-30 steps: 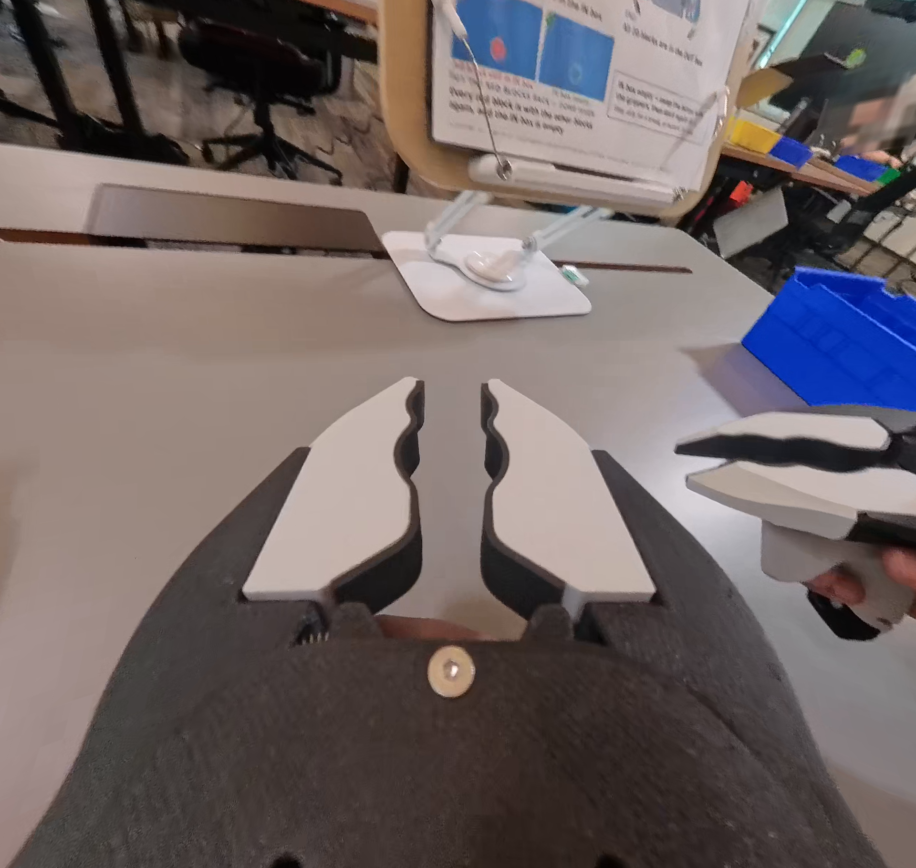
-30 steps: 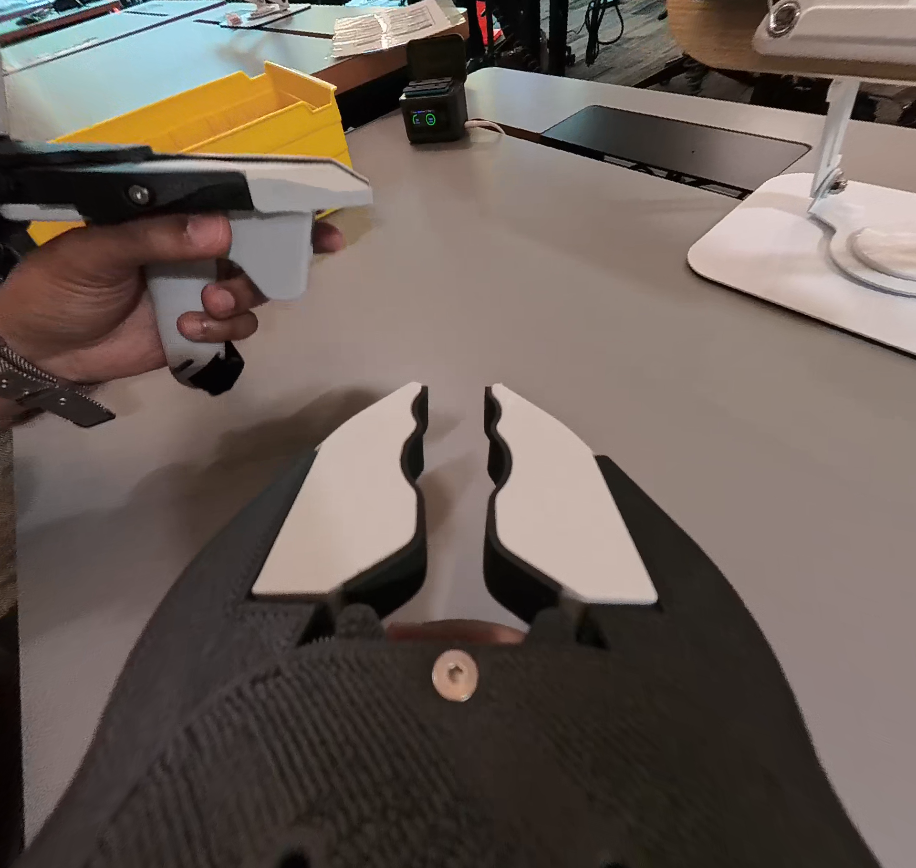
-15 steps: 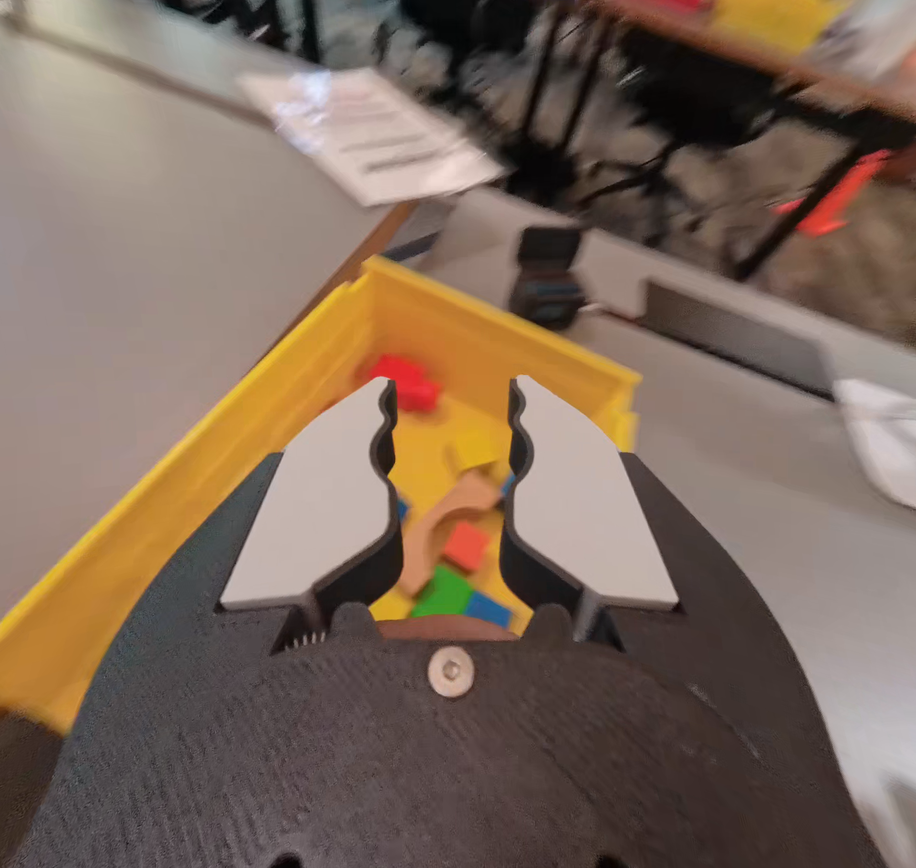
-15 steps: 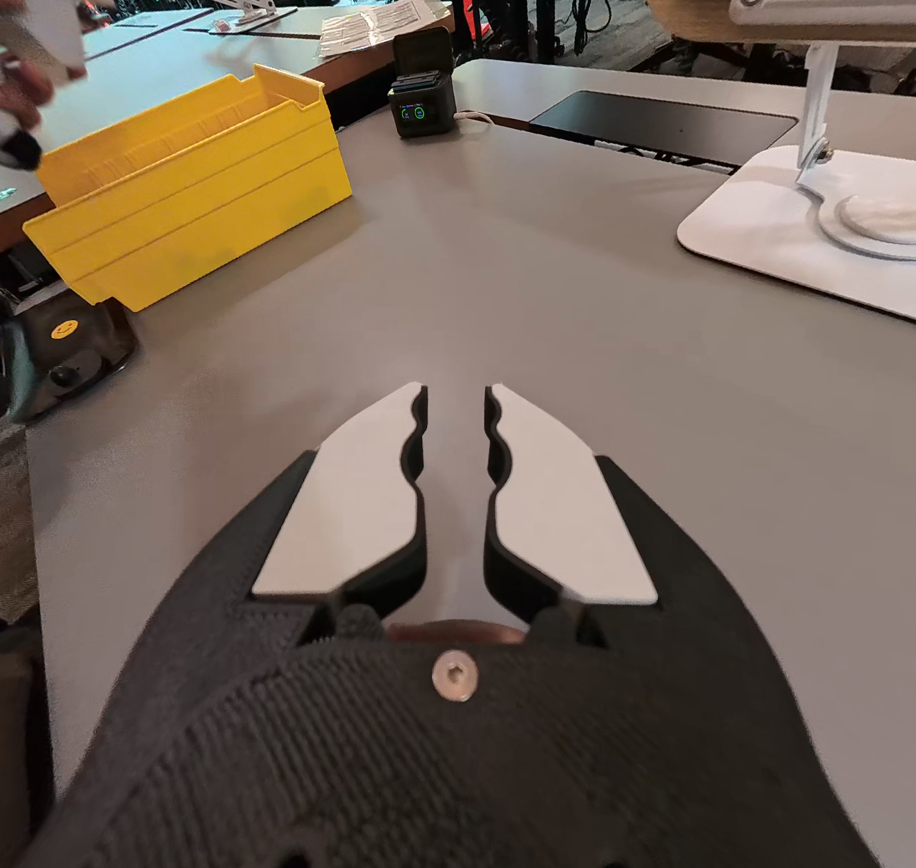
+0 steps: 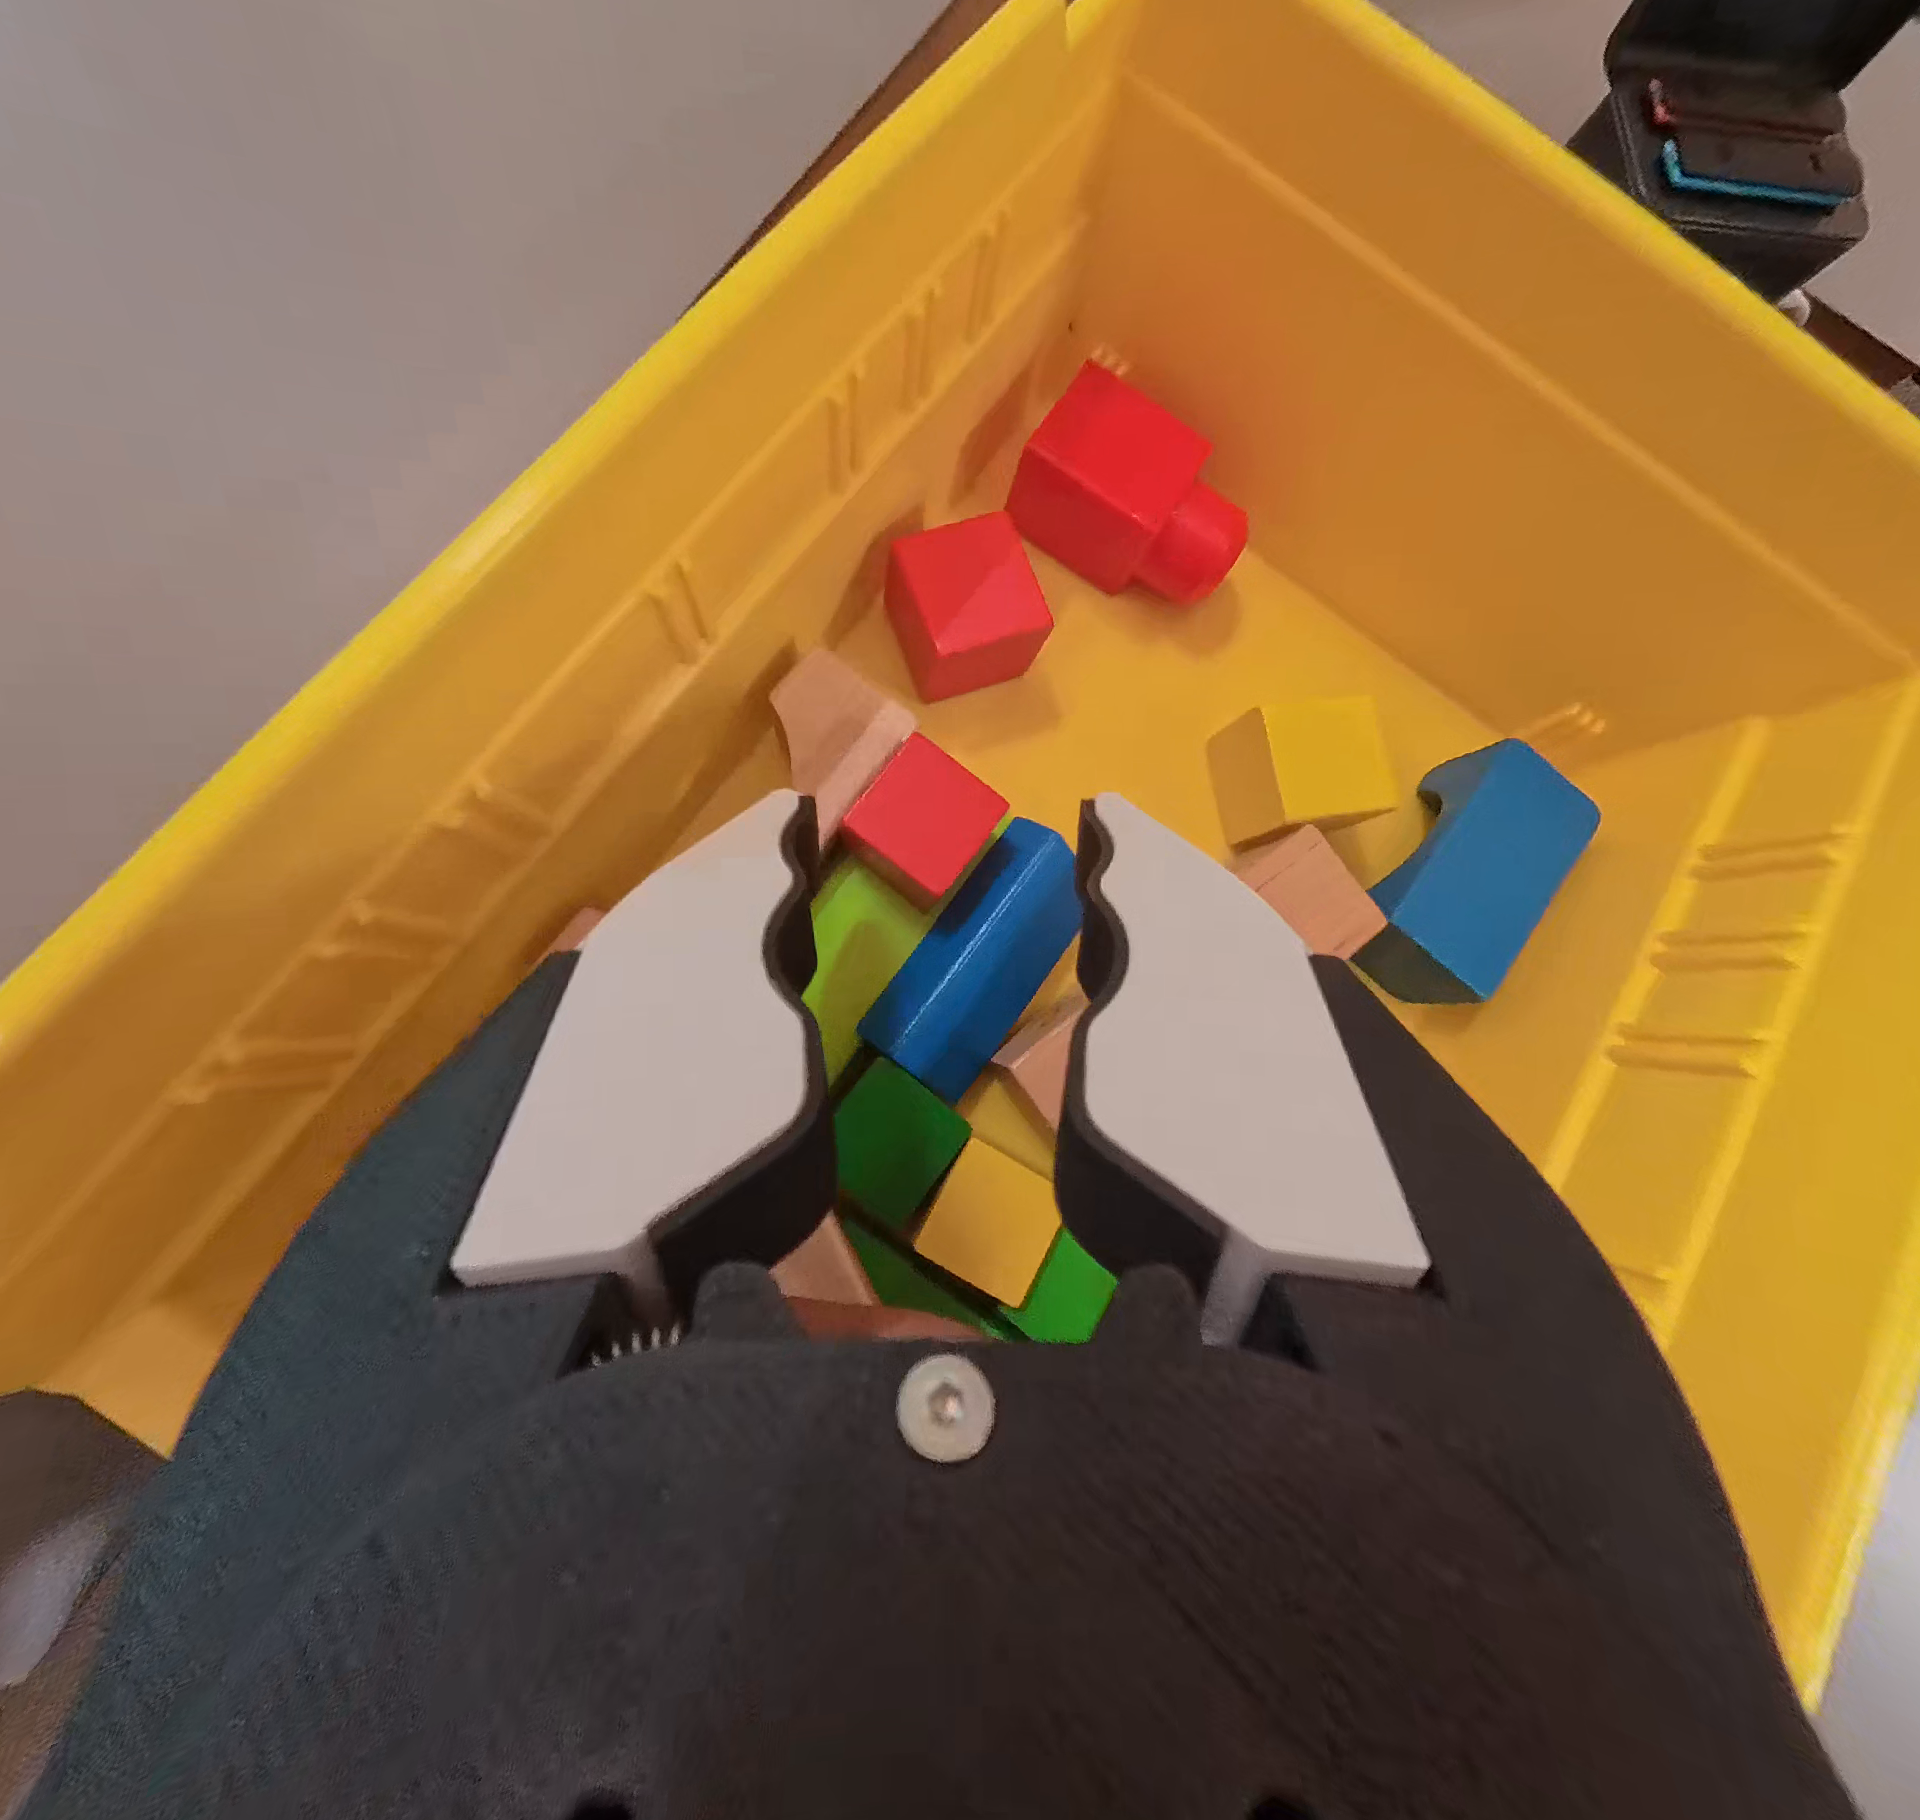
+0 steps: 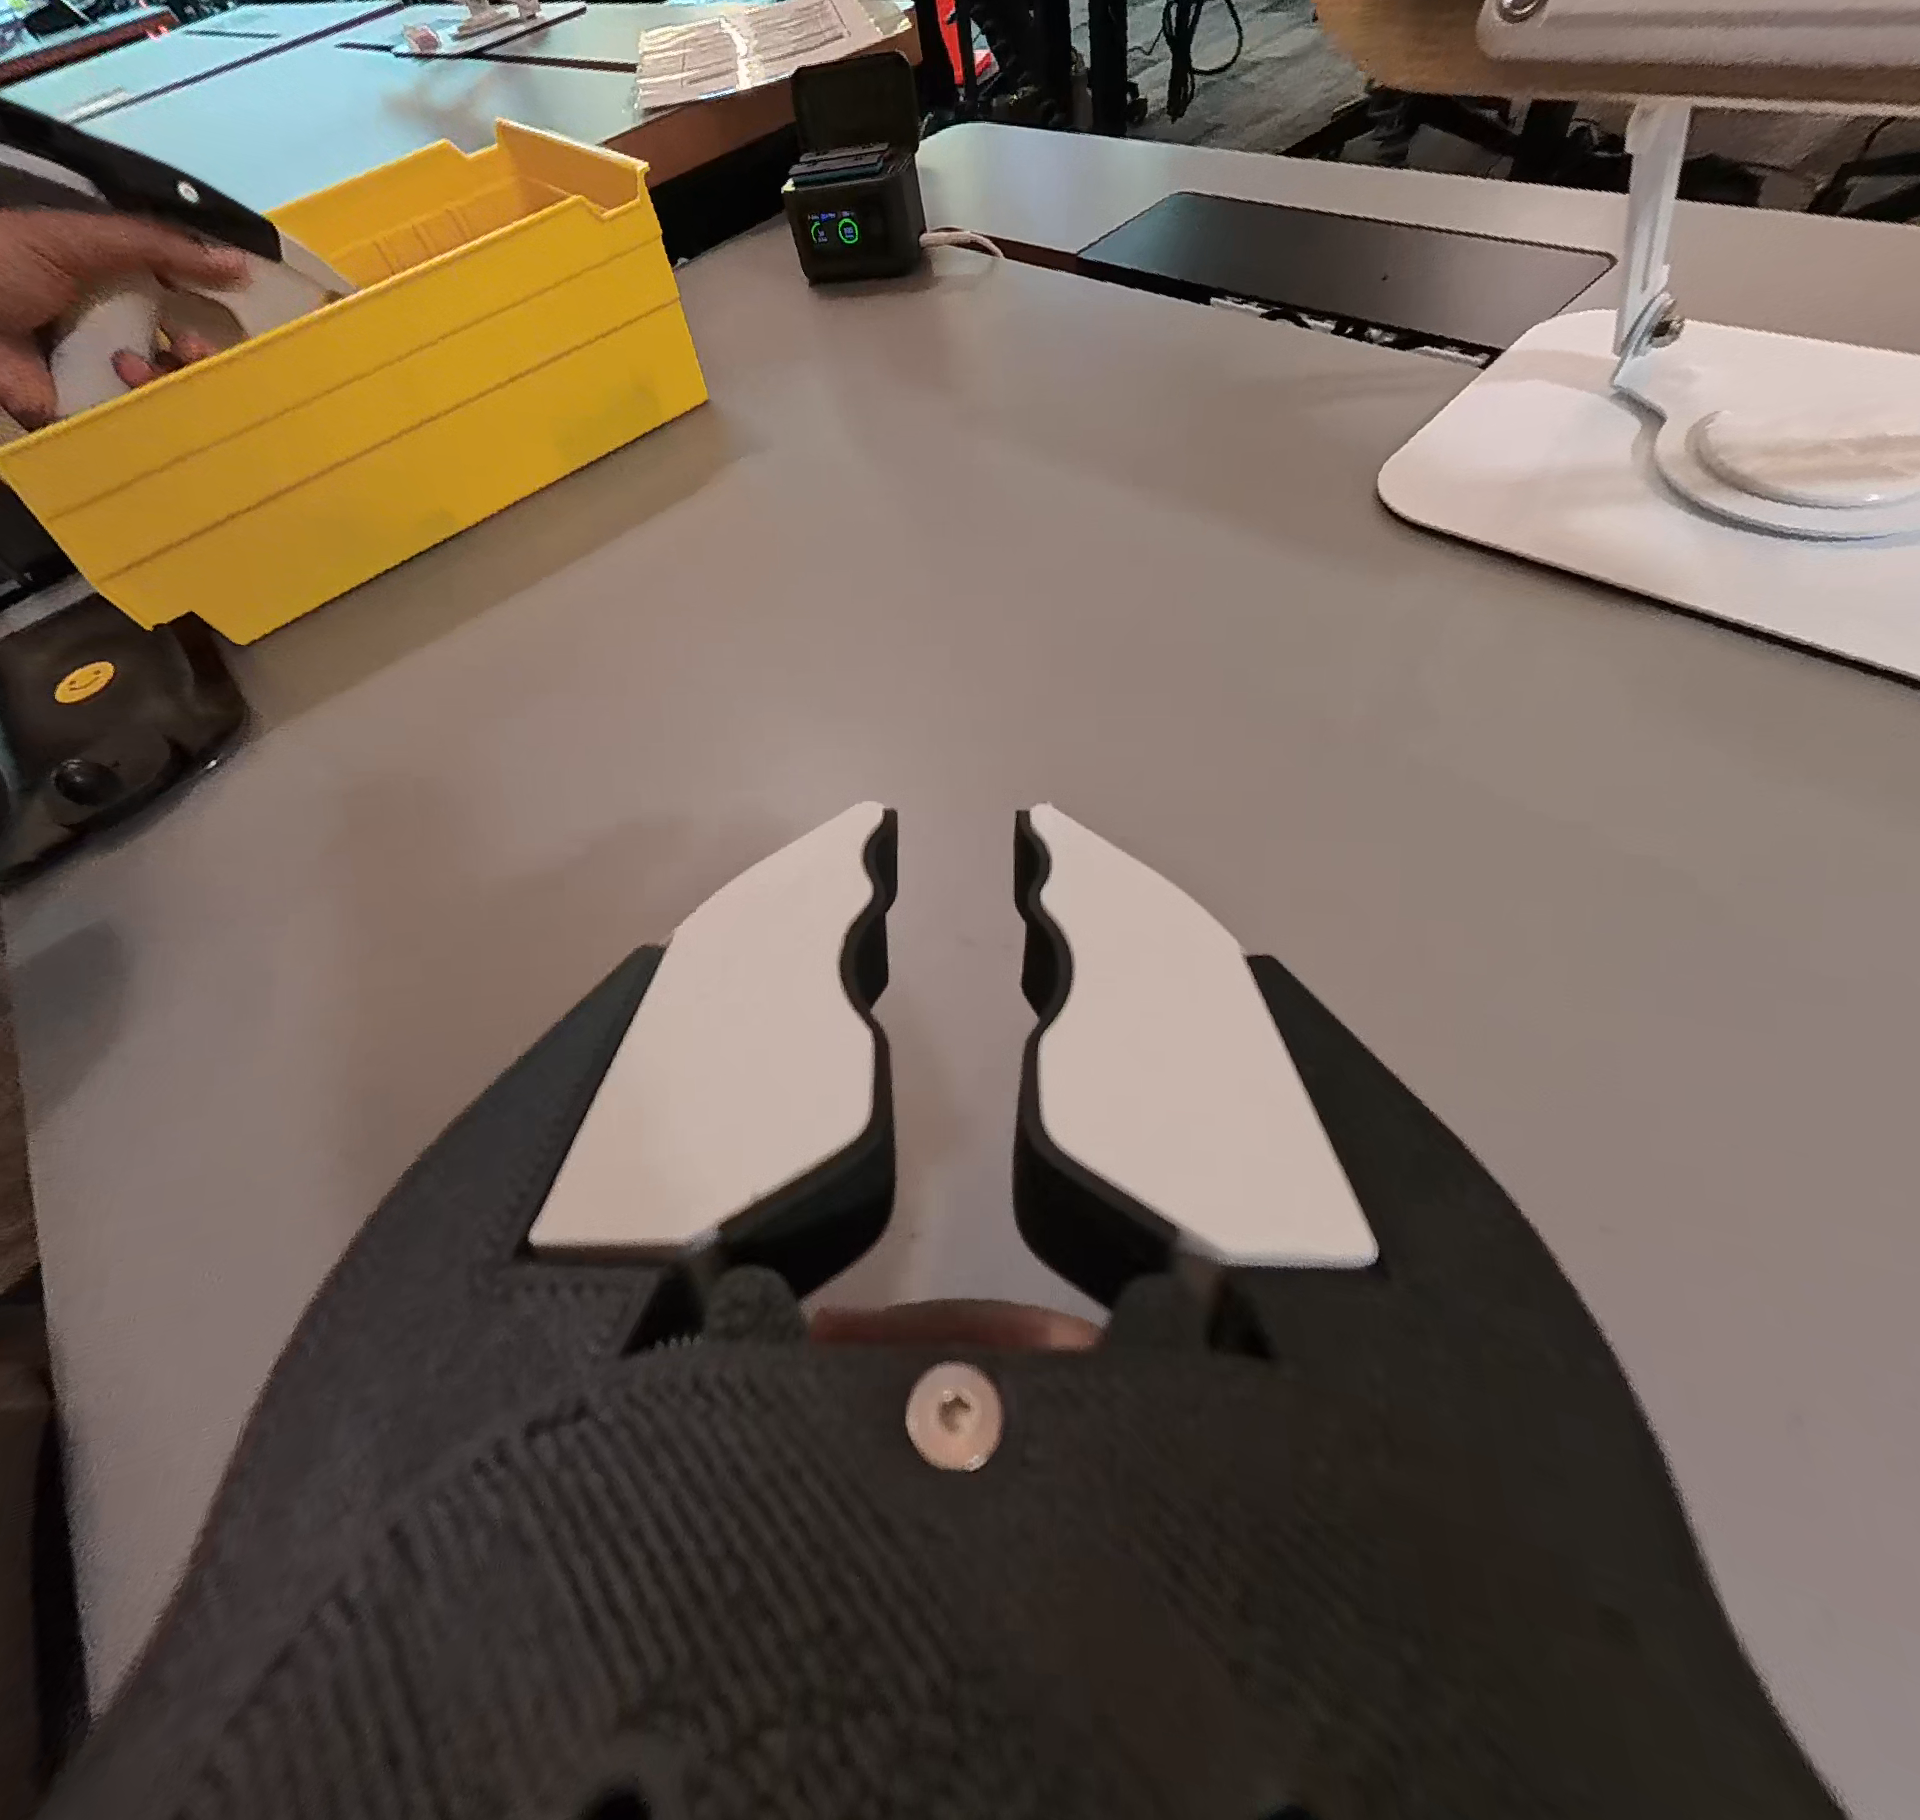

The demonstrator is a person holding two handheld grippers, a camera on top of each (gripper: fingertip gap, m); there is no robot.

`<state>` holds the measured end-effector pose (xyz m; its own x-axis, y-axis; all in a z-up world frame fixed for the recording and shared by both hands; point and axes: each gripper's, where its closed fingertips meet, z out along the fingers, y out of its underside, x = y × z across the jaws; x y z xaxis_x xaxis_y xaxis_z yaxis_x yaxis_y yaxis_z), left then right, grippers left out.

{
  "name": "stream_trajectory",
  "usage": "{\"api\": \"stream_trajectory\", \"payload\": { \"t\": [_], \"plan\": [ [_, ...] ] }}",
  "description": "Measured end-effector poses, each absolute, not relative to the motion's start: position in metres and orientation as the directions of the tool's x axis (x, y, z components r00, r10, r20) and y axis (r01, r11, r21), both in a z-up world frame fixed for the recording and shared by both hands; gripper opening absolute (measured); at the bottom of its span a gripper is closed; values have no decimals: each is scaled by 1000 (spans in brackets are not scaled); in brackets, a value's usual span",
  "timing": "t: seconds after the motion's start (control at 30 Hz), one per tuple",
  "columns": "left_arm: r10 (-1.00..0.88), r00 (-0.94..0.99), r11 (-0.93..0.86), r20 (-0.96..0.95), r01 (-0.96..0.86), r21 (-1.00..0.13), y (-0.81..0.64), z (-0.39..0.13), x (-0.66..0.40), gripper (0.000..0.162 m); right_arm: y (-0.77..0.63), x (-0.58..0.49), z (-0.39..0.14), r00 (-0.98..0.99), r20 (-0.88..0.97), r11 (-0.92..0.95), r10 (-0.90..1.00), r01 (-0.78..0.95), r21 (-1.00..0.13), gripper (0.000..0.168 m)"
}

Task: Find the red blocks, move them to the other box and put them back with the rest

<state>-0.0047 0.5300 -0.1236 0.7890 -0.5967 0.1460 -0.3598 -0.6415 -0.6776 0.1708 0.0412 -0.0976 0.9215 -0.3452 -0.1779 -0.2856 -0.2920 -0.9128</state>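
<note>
My left gripper (image 5: 940,814) is open and empty, pointing down into the yellow box (image 5: 1455,336). Just ahead of its tips a small red cube (image 5: 920,825) rests on a blue block (image 5: 977,949) in a pile of green, yellow and wooden blocks. Farther in lie a red cube (image 5: 966,601) and a larger red block with a round stud (image 5: 1117,482). My right gripper (image 6: 954,820) is slightly open and empty, low over the grey table (image 6: 1039,627). In the right wrist view the yellow box (image 6: 416,420) stands at the left with the left gripper (image 6: 270,284) dipping into it.
A yellow cube (image 5: 1304,768) and a blue arch block (image 5: 1486,871) lie at the box's right side. A black charger case (image 6: 857,181) stands behind the box. A white stand base (image 6: 1662,482) sits at the right. A black device (image 6: 94,721) lies at the table's left edge. The tips of one gripper are about 50 cm away from the tips of the other. The blue block (image 5: 977,949) sits 4 cm or so from the ends of my left fingers. The red cube (image 5: 966,601) lies some 6 cm from my left tips, 55 cm from my right tips.
My left gripper has swung from the table's middle to the yellow box, gone down into it and opened wider. My right gripper has hardly moved.
</note>
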Motion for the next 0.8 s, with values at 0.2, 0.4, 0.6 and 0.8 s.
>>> {"api": "stream_trajectory", "payload": {
  "t": [0.2, 0.4, 0.6, 0.8],
  "plan": [
    [-597, 785, -700, 166, -409, -586, 524, -142, -4, 42, 40, 171, -97, 917, -198, -285, -345, -303, -909, 22],
    [-589, 796, -709, 138, -428, -560, 526, -148, -6, 34, 40, 170, -98, 922, -178, -295, -345, -286, -912, 21],
    [-564, 804, -721, 191, -366, -589, 531, -140, -8, 8, 39, 171, -98, 923, -157, -300, -352, -271, -915, 21],
    [-591, 789, -681, 165, -379, -627, 535, -132, -3, 32, 39, 172, -98, 923, -149, -303, -355, -264, -916, 21]
  ]
}}
